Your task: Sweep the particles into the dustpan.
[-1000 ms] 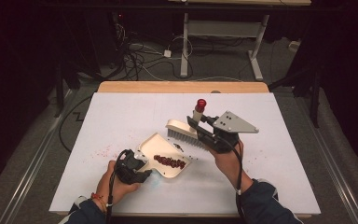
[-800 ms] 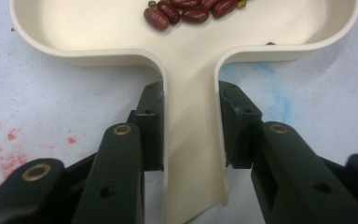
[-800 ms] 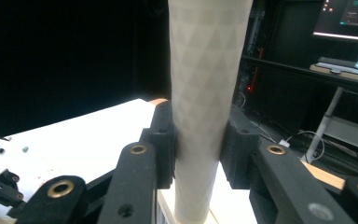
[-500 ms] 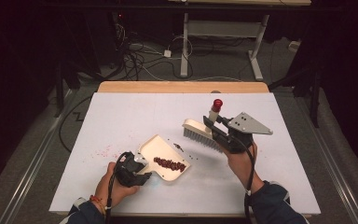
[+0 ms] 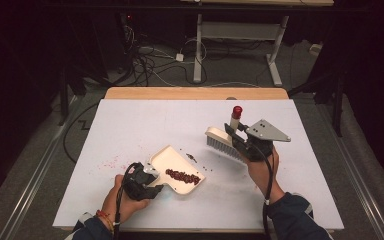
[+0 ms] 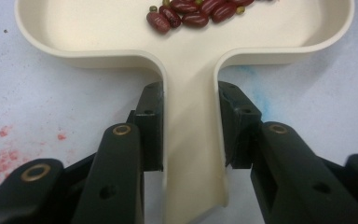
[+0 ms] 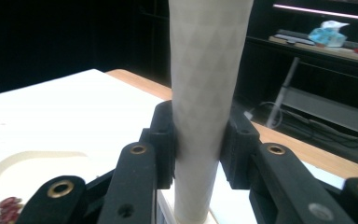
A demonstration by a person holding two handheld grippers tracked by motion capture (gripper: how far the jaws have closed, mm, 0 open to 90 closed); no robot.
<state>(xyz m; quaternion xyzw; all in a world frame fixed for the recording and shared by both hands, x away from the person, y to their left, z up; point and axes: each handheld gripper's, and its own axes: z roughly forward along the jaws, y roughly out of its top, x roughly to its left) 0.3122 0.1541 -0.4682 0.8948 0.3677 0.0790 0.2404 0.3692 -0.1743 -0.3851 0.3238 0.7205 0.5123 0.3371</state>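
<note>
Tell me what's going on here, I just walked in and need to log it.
A person is sweeping up beans at a table. The left claw is clamped on the handle of a cream dustpan that rests on the table, with a row of red beans inside it. The right claw grips the handle of a brush, held to the right of the dustpan. A few stray bits lie between them.

1. Left hand enters from the bottom edge of the high view, wrapped around the left gripper, low over the table.
2. Left gripper: jaws clamped on a handle.
3. Right hand holds the right gripper raised, forearm angled inward.
4. Right gripper: jaws clamped on a handle.
</note>
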